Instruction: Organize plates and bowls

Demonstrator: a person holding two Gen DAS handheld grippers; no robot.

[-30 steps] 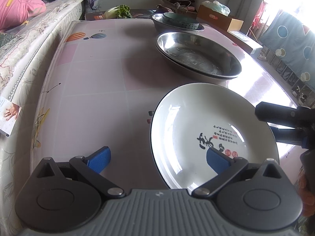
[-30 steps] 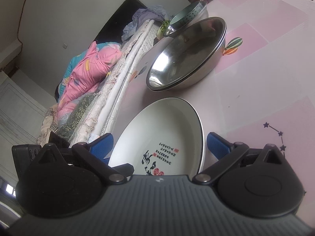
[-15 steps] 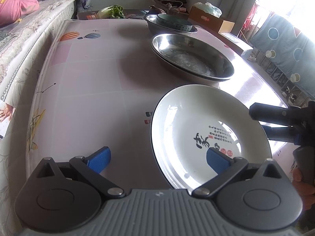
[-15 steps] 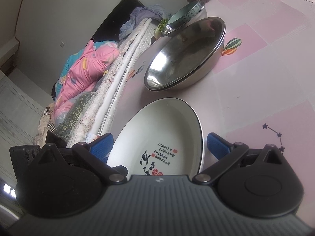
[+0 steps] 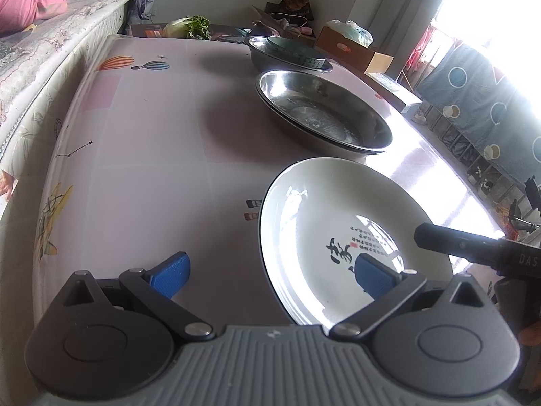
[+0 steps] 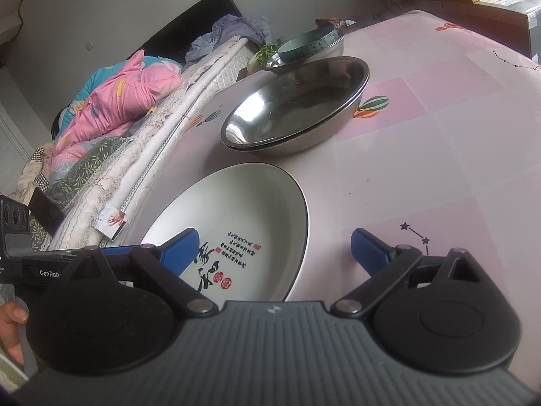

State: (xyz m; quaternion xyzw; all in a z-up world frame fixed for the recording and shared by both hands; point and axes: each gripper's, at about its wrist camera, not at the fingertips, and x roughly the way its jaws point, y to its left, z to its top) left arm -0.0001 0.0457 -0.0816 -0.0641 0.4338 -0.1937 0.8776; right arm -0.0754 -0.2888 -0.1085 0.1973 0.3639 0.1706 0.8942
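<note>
A white plate [image 5: 314,223] with black calligraphy and a dark rim lies on the pink tablecloth. My left gripper [image 5: 270,274] is open; its right pad [image 5: 372,275] hovers over the plate's inside and its left pad [image 5: 170,274] over the cloth. From the other side, my right gripper [image 6: 274,252] straddles the plate [image 6: 236,209]. The rim stands between its jaws, which are closing, and no pad presses on it. Beyond lie two stacked steel basins [image 5: 324,118] [image 6: 297,111]. Farther back, a teal bowl [image 5: 294,50] [image 6: 311,45] sits in a steel bowl.
A mattress edge [image 5: 40,67] with pink bedding [image 6: 118,101] runs along one side of the table. Cardboard boxes [image 5: 351,50] and greens [image 5: 192,27] crowd the far end. A hand [image 6: 12,328] holds the left gripper's body at the right view's left border.
The right wrist view has rolled, so the table looks more level. Its jaws have narrowed slightly around the plate's rim. The left view has tipped up a little. The plate has stayed put.
</note>
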